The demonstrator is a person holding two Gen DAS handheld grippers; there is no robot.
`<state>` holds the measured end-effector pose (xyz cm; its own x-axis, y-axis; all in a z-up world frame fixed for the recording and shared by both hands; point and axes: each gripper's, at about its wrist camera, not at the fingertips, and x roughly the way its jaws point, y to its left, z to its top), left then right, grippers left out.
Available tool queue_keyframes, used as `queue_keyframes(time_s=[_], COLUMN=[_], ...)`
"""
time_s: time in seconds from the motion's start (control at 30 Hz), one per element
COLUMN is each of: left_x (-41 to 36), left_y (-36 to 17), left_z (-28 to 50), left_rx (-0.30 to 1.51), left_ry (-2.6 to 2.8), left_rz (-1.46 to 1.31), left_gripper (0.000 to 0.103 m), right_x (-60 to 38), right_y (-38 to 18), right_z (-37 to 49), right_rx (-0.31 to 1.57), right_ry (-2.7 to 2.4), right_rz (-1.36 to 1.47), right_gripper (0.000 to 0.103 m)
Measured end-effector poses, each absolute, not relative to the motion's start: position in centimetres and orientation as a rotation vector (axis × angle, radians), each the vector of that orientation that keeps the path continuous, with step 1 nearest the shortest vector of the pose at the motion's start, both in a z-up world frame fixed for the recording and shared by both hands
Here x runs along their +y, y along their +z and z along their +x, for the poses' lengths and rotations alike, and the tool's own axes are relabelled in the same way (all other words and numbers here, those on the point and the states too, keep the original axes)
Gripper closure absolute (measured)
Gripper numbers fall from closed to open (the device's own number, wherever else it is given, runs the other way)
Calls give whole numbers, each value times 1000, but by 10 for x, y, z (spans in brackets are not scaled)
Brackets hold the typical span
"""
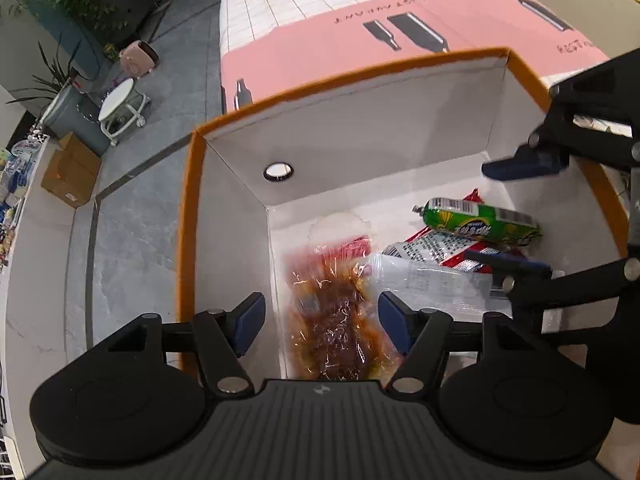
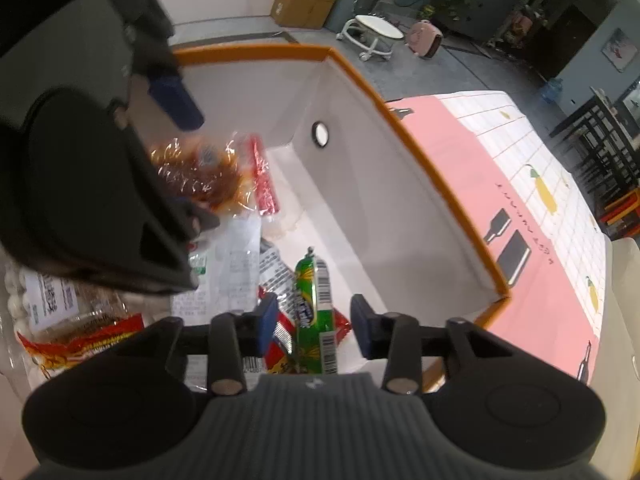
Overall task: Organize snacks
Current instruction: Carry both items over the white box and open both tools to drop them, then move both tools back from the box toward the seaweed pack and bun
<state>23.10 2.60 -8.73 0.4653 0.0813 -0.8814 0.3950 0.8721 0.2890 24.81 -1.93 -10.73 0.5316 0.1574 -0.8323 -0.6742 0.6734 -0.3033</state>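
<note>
A white cardboard box with an orange rim (image 1: 192,220) (image 2: 440,184) holds the snacks. My left gripper (image 1: 322,324) (image 2: 186,158) hangs open inside it. A clear packet of brown snack (image 1: 336,332) (image 2: 200,176) lies on the box floor between its blue pads, which stand apart from it. My right gripper (image 2: 315,324) (image 1: 512,214) is open over a green sausage stick (image 2: 312,312) (image 1: 480,222), with a gap on each side. The sausage rests on red packets (image 1: 460,258) (image 2: 280,344) and a clear packet with a white label (image 1: 432,280) (image 2: 236,256).
The box stands on a pink and white-checked tablecloth (image 1: 320,52) (image 2: 540,208). A bag of white balls (image 2: 24,300) and a red-yellow packet (image 2: 80,344) lie at the box's near left. On the floor beyond are a white stool (image 1: 120,104), cardboard boxes (image 1: 68,172) and a grey bin (image 1: 72,120).
</note>
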Motion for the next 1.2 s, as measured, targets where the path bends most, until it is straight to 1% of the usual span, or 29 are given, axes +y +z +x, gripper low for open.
queue_keyframes(time_s=[0.1,0.27,0.47,0.63,0.83,0.93,1.0,1.2], left_x=[25,25,26,22,16,11,6,-16], left_y=[-77,-58,-31,-1,24,30,32,30], left_z=[226,213,194,173,146,134,124,98], left_rx=[1051,995,896,799,723,708,701,697], left_ry=[-185,-156,-76,-33,2,-6,-12,-61], left_rz=[499,505,474,391,287,226,195,101], left_gripper=[21,20,20,20,20,20,20,20], right_x=[-22,-27,-39,-57,-86,-103,-116,-155], right_y=[-97,-80,-54,-26,0,7,9,-4], right_z=[245,237,223,207,177,161,150,117], right_rx=[868,844,798,747,684,670,666,669], right_ry=[534,505,481,452,420,404,395,325], right_rz=[-642,-629,-546,-441,-326,-275,-235,-155], right_gripper=[46,40,40,40,38,37,33,33])
